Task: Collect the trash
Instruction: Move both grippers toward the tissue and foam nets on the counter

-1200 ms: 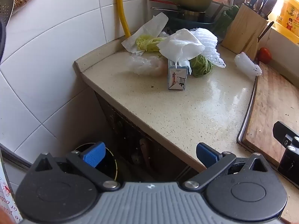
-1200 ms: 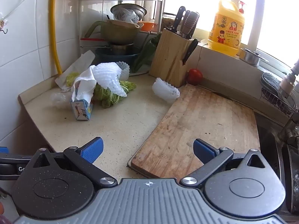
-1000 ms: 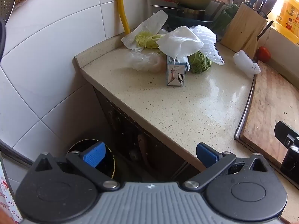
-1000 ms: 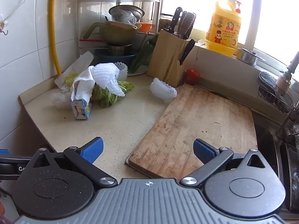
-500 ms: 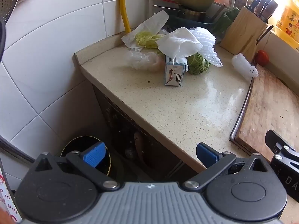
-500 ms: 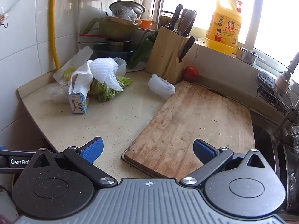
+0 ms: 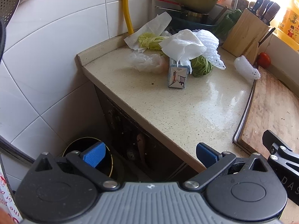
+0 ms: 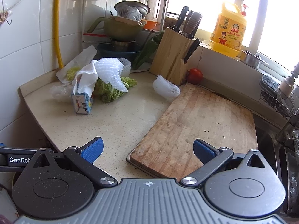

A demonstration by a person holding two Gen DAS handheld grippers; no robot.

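Trash is heaped at the counter's back corner: a small blue-and-white carton (image 7: 177, 75) (image 8: 82, 103), a crumpled white paper towel (image 7: 184, 45) (image 8: 86, 78), white foam fruit nets (image 7: 209, 43) (image 8: 110, 72), cabbage leaves (image 7: 201, 67) (image 8: 112, 90) and a clear plastic bag (image 7: 145, 61). Another foam net (image 7: 246, 69) (image 8: 165, 87) lies by the cutting board. A round black bin (image 7: 82, 147) stands on the floor below the counter. My left gripper (image 7: 149, 154) is open above the bin and the counter edge. My right gripper (image 8: 147, 149) is open over the board's near corner. Both are empty.
A wooden cutting board (image 8: 201, 123) covers the counter's right side. Behind it are a knife block (image 8: 173, 56), a tomato (image 8: 195, 75), a yellow detergent jug (image 8: 228, 29) and a dish rack with bowls (image 8: 121, 28). A yellow pipe (image 7: 127, 5) runs down the tiled wall.
Both grippers have drawn back a little from the counter, so the trash pile looks slightly farther and more of the bin shows. Neither gripper has changed its opening.
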